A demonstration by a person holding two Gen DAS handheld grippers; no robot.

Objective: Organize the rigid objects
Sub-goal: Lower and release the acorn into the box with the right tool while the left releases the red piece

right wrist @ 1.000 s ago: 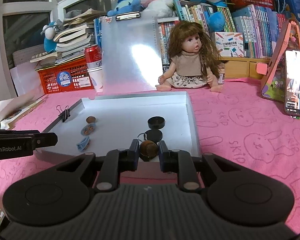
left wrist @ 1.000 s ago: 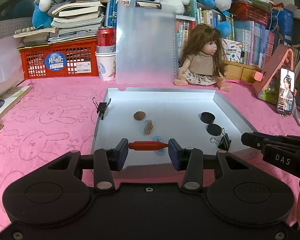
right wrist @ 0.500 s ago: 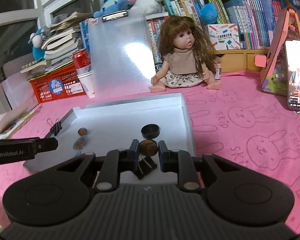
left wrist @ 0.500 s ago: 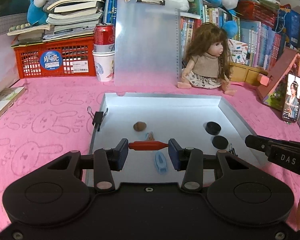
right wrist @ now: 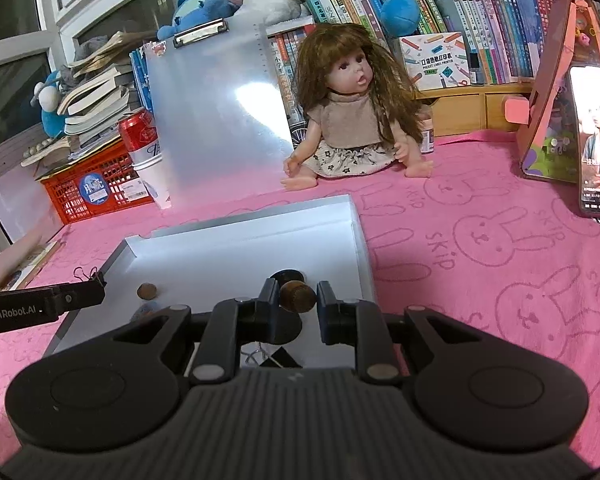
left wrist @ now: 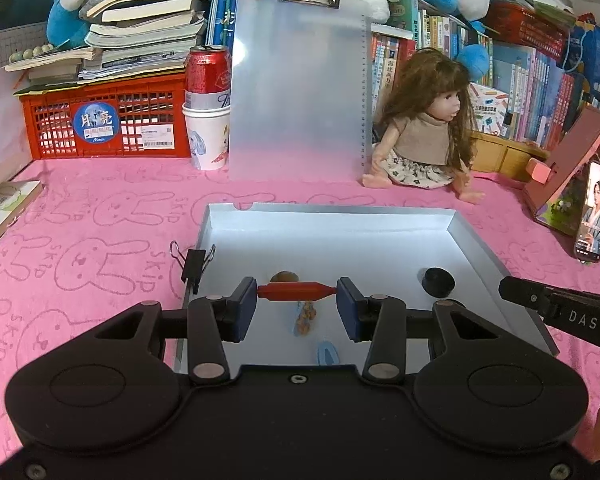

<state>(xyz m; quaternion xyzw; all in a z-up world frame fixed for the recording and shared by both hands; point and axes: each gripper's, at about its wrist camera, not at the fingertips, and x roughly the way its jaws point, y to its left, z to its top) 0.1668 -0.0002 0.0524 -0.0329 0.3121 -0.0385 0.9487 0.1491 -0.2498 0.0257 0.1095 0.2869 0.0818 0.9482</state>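
My left gripper (left wrist: 296, 293) is shut end to end on a red spindle-shaped piece (left wrist: 296, 292), held above the near half of the shallow white tray (left wrist: 332, 216). My right gripper (right wrist: 298, 298) is shut on a brown round nut-like piece (right wrist: 298, 297) over the tray's (right wrist: 240, 232) near right part. In the tray lie a brown nut (left wrist: 285, 277), a speckled pebble (left wrist: 305, 316), a blue clip (left wrist: 327, 354) and a black round cap (left wrist: 439, 281). The right wrist view shows a brown nut (right wrist: 147, 291) and a black cap (right wrist: 288, 276) partly hidden behind the held piece.
A black binder clip (left wrist: 194, 266) grips the tray's left rim; another binder clip (right wrist: 280, 358) lies under my right gripper. A doll (left wrist: 424, 128), an upright clipboard (left wrist: 300, 88), a red crate (left wrist: 104, 120), a can in a paper cup (left wrist: 208, 108) and a propped phone (left wrist: 594, 212) stand behind on pink cloth.
Both grippers have moved forward over the tray with their pieces still held. The tray's contents have slid toward the near edge of both views.
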